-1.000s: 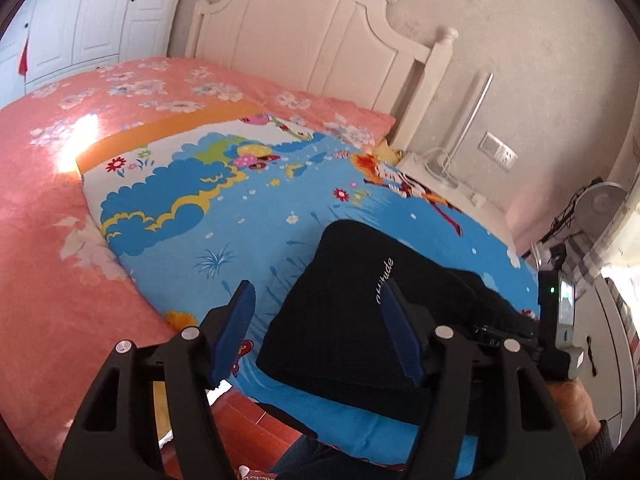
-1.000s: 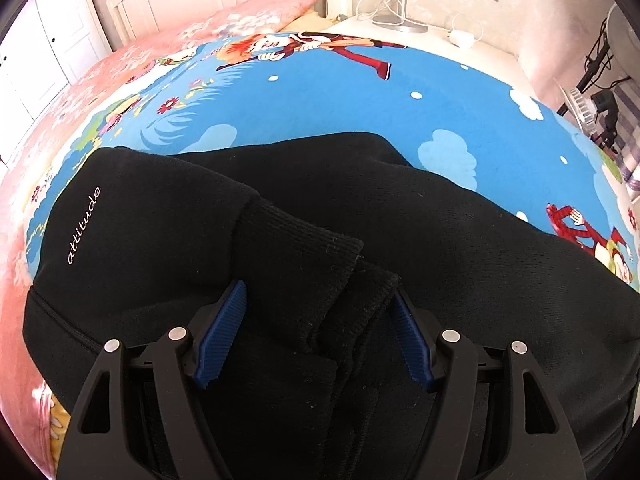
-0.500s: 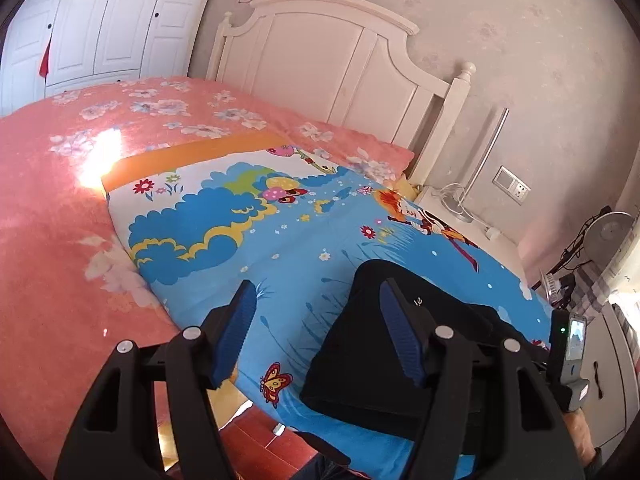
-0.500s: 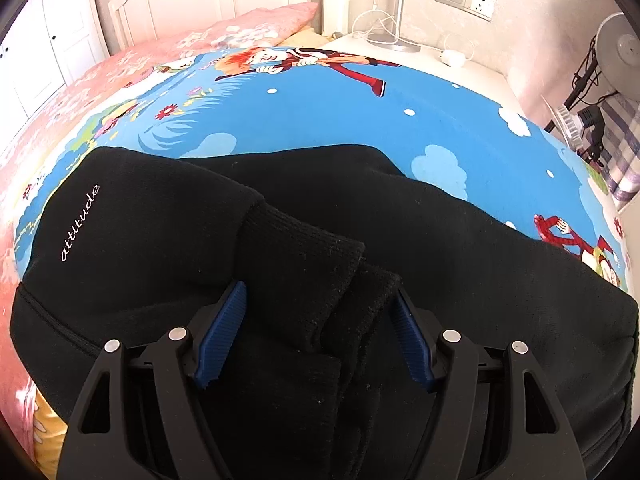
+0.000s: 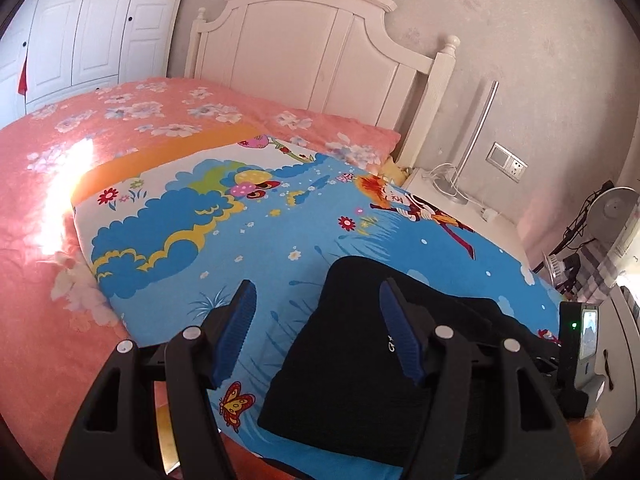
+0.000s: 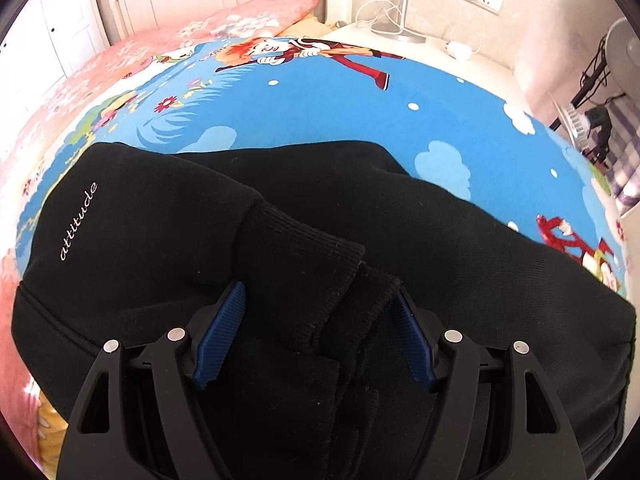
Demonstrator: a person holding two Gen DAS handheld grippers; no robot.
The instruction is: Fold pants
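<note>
1. The pants (image 6: 280, 216), black and of thick knit cloth, lay folded on the near part of a blue cartoon-print blanket (image 6: 304, 100), with the right gripper (image 6: 318, 316) directly over them. Its blue pads stood apart on either side of two ribbed cuffs (image 6: 344, 280) that lay one against the other; whether the pads pressed the cloth could not be told.
2. The left gripper (image 5: 316, 320) hung over the near left edge of the pants, its jaws wide with nothing between them, one pad above the blanket and the other above the black cloth.
3. Small white script on the left panel of the pants read "attitude" (image 6: 78, 222).
4. The folded stack showed a seam along its near left edge and rounded folds on the far side.
5. The blanket covered a bed with a pink floral bedspread (image 5: 48, 184) to the left and a white headboard (image 5: 312, 52) at the far end.
6. Beyond the bed on the right stood a white nightstand (image 5: 460, 208) bearing a lamp (image 5: 472, 136), with a wall socket (image 5: 506, 162) nearby. White wardrobe doors (image 5: 88, 28) filled the far left.
</note>
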